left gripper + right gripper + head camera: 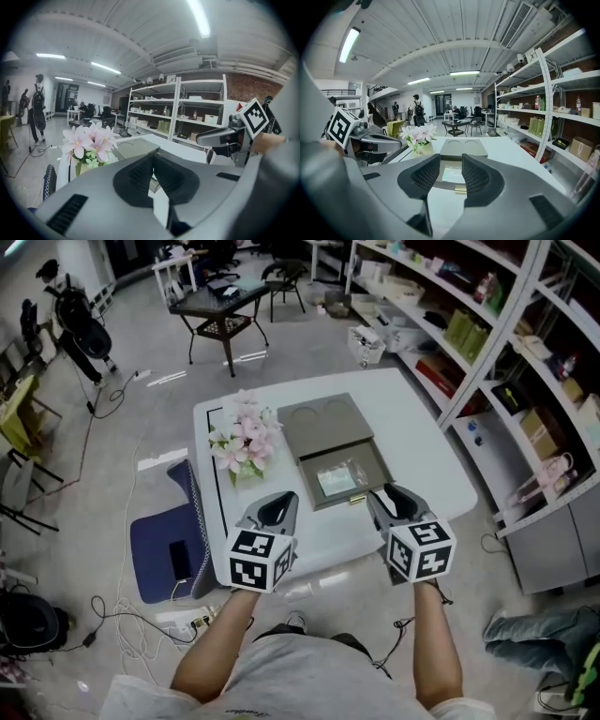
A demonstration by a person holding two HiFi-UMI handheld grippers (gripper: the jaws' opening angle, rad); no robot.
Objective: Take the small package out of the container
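A grey-brown container (377, 468) lies open on the white table (422, 442), its lid (323, 426) folded back flat. Inside it rests the small clear package (336, 481), also seen between the jaws in the right gripper view (453, 175). My right gripper (384, 495) hovers at the container's near right corner, open, with nothing between its pads (451, 164). My left gripper (279, 501) is just left of the container's front edge, its pads meeting at the tips (153, 159) and holding nothing.
A pot of pink flowers (246, 441) stands just left of the container. A blue seat (164, 545) with a phone sits beside the table's left side, with cables on the floor. Metal shelving (487, 324) runs along the right. A black table (223, 304) stands farther off.
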